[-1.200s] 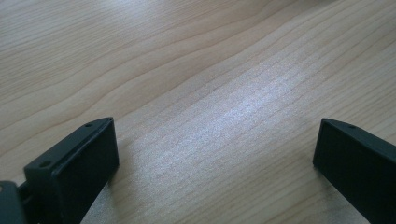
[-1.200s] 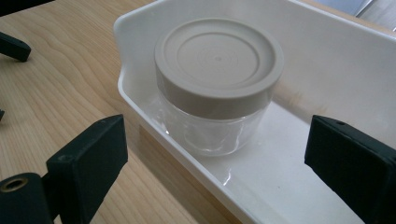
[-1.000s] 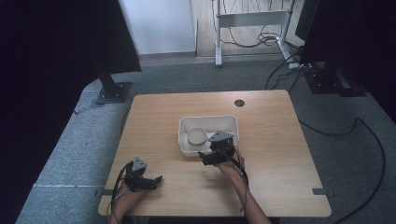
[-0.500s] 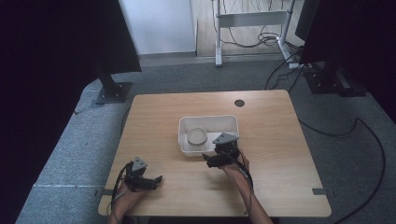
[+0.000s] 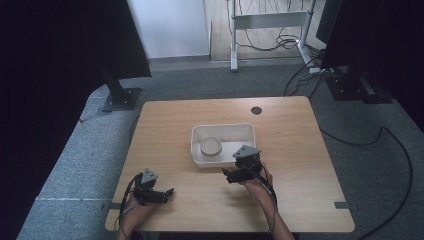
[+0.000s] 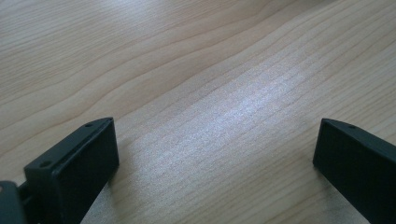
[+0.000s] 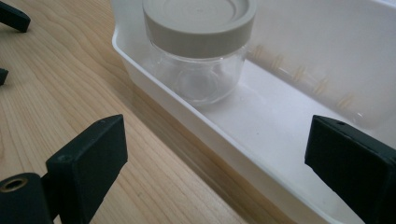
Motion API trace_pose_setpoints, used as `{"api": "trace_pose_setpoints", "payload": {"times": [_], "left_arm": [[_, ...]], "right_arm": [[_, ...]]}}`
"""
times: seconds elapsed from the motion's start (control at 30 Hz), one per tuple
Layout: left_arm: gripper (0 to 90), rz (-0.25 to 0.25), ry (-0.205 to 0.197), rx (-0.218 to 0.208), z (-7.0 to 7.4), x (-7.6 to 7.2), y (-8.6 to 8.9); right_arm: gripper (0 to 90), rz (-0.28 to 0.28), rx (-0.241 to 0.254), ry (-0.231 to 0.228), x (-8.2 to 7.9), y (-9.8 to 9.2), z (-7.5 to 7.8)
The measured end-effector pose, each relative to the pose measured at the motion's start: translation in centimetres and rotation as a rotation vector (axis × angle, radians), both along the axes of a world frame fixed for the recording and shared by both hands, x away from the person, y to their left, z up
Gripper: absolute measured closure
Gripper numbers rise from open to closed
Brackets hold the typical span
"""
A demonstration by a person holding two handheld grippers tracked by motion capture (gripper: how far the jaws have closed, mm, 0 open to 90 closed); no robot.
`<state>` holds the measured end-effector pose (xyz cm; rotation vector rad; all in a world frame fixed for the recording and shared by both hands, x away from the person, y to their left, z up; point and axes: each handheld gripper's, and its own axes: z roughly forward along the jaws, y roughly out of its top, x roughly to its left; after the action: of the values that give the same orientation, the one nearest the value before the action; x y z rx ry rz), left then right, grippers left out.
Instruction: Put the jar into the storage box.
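A clear glass jar (image 5: 211, 146) with a beige screw lid stands upright in the left part of a white plastic tub (image 5: 238, 139) at the middle of the table. My right gripper (image 5: 229, 176) is held just in front of the tub's near rim, open and empty. In the right gripper view the jar (image 7: 198, 51) sits inside the tub (image 7: 280, 93), beyond my wide-apart jaws (image 7: 219, 163). My left gripper (image 5: 167, 192) rests near the table's front left, open. Its jaws (image 6: 215, 158) frame bare wood.
The wooden table (image 5: 295, 150) has a dark cable hole (image 5: 256, 110) at the back. Black stand bases (image 5: 122, 99) sit on the grey carpet around it, with cables (image 5: 390, 145) on the floor at the right. The left gripper's jaw tips (image 7: 11, 18) show far off in the right gripper view.
My right gripper has drifted slightly to the right and back from the tub toward the person. The left gripper and the jar have stayed put.
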<state>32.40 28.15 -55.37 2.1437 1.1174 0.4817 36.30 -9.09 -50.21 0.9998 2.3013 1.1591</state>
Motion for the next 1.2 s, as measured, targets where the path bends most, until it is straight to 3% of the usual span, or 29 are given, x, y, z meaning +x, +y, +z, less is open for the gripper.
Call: {"api": "trace_pose_setpoints", "payload": {"times": [1.2], "left_arm": [[0.0,0.004,-0.001,0.000,0.0,0.0,0.0]], "right_arm": [[4.2,-0.095,-0.007,-0.011,-3.2,-6.4,-0.6]]}}
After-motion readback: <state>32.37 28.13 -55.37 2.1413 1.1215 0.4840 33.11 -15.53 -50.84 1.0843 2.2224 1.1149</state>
